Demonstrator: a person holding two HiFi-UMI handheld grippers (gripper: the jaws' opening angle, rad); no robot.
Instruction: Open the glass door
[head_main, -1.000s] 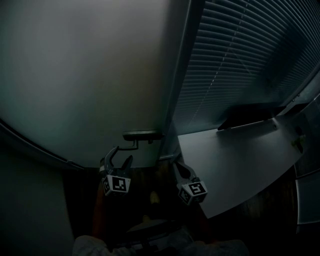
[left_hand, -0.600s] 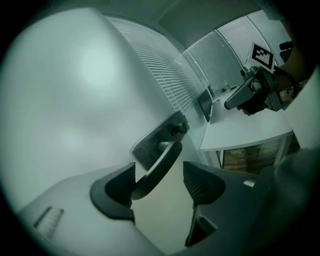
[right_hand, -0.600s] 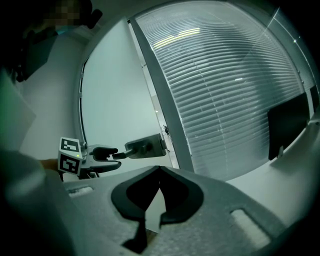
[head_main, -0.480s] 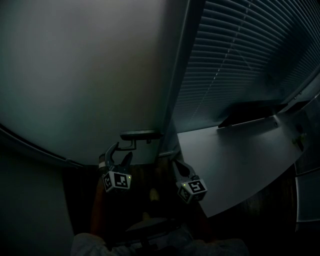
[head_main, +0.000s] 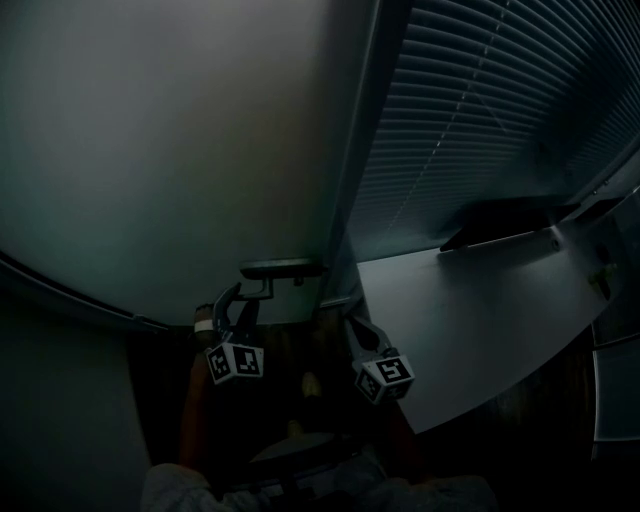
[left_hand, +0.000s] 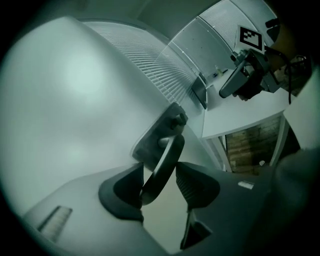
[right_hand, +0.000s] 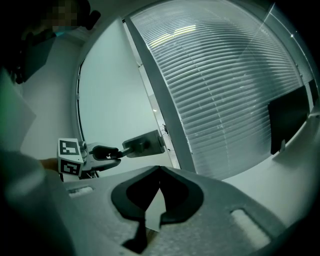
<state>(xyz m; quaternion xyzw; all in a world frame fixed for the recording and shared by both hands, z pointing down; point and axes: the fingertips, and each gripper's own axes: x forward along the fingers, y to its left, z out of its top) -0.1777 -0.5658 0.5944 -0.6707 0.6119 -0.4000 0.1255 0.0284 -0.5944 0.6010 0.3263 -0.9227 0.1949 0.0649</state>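
The frosted glass door (head_main: 180, 150) fills the left of the head view, with a dark lever handle (head_main: 282, 268) near its right edge. My left gripper (head_main: 238, 305) reaches up to that handle. In the left gripper view the lever (left_hand: 162, 162) lies between the closing jaws of the left gripper (left_hand: 159, 175): the left pad touches the lever and a narrow gap remains at the right pad. My right gripper (head_main: 352, 325) hangs to the right, apart from the door, shut and empty (right_hand: 160, 172). The right gripper view shows the left gripper (right_hand: 107, 151) at the handle (right_hand: 142, 145).
A dark door frame (head_main: 355, 150) separates the door from a window with closed blinds (head_main: 480, 120). A white desk (head_main: 470, 330) juts out on the right with a dark monitor (head_main: 500, 220) at its back edge. Dark wooden floor (head_main: 300, 350) lies below. The room is dim.
The left gripper's jaws have narrowed around the handle lever and the gripper has rolled a little. The right gripper has stayed in place.
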